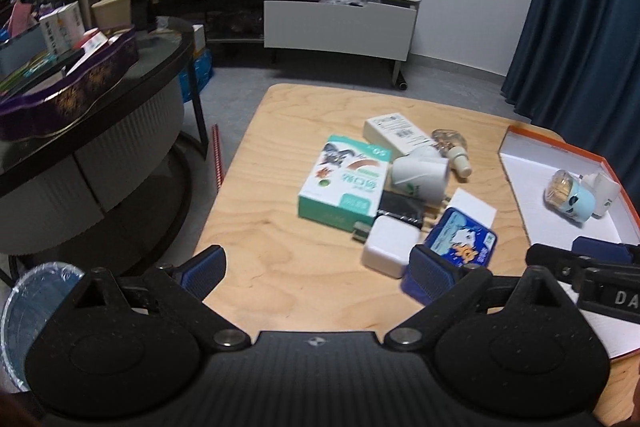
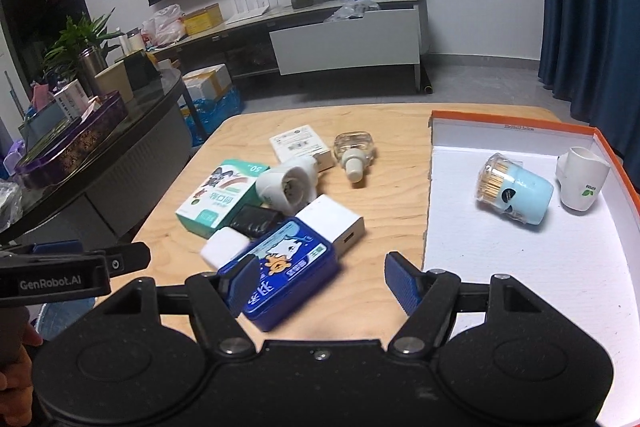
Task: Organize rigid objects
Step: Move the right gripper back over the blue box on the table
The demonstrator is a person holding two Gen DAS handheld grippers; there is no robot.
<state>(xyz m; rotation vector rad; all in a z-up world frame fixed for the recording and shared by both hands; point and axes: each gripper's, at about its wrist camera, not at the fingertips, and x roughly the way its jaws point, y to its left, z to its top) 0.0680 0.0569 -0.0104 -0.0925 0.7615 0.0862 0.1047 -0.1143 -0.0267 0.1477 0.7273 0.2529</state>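
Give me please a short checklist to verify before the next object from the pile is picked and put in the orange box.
1. Right hand-held gripper open and holding nothing: ok.
2. Left hand-held gripper open and holding nothing: ok.
3. Blue tin reachable: ok, it lies on top at the near edge of the pile, beside the right gripper's left finger.
4. Tin free to lift: cannot tell, it overlaps the white charger and the white box.
5. Free room in the orange box: ok, only the toothpick jar and a white plug-in device lie at its far side.
6. Sharp view: not ok, the near objects are blurred.
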